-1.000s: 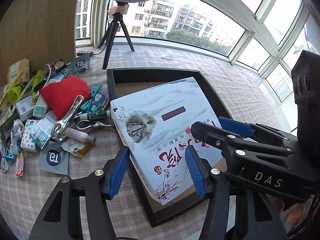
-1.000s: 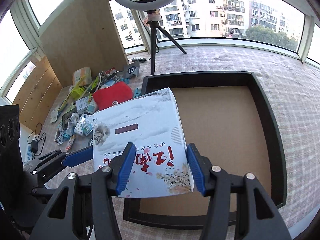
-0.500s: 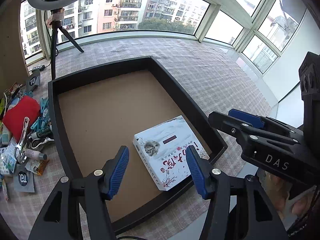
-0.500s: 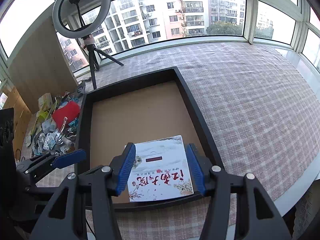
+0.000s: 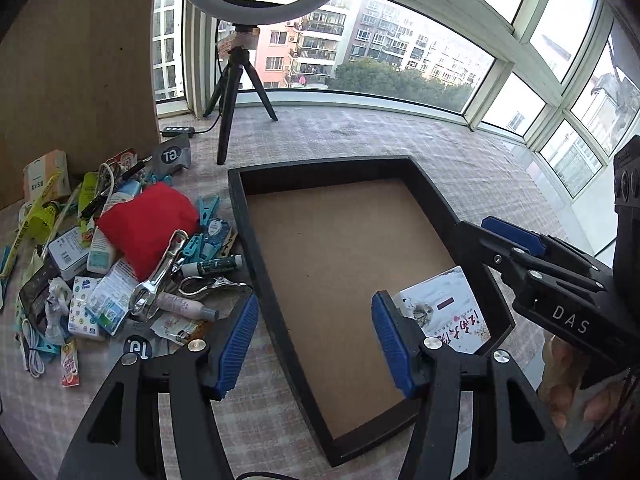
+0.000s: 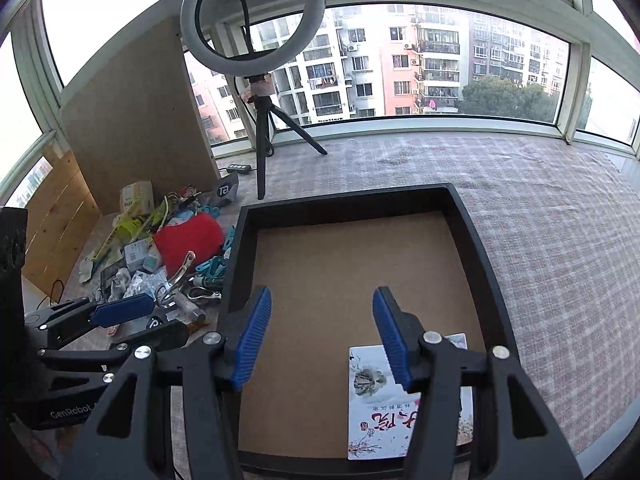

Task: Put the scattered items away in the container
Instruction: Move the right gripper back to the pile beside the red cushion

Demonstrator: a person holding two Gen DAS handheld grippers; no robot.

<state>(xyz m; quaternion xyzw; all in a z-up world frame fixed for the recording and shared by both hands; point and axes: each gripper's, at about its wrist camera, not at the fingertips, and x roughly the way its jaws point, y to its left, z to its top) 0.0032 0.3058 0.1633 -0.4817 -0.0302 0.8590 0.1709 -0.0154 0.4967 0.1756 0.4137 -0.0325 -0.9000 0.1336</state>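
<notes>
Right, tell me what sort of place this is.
Probably an enclosed balcony or sunroom in a flat, set up for recording. Curved windows look out on apartment blocks, a ring light stands on a tripod, and a checked cloth covers the surface under the black tray.

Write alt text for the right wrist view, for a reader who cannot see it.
The open right gripper hangs over a black tray holding only a white printed box in its near right corner. To the tray's left lies a pile of clutter around a red pouch, with the left gripper beside it.
</notes>
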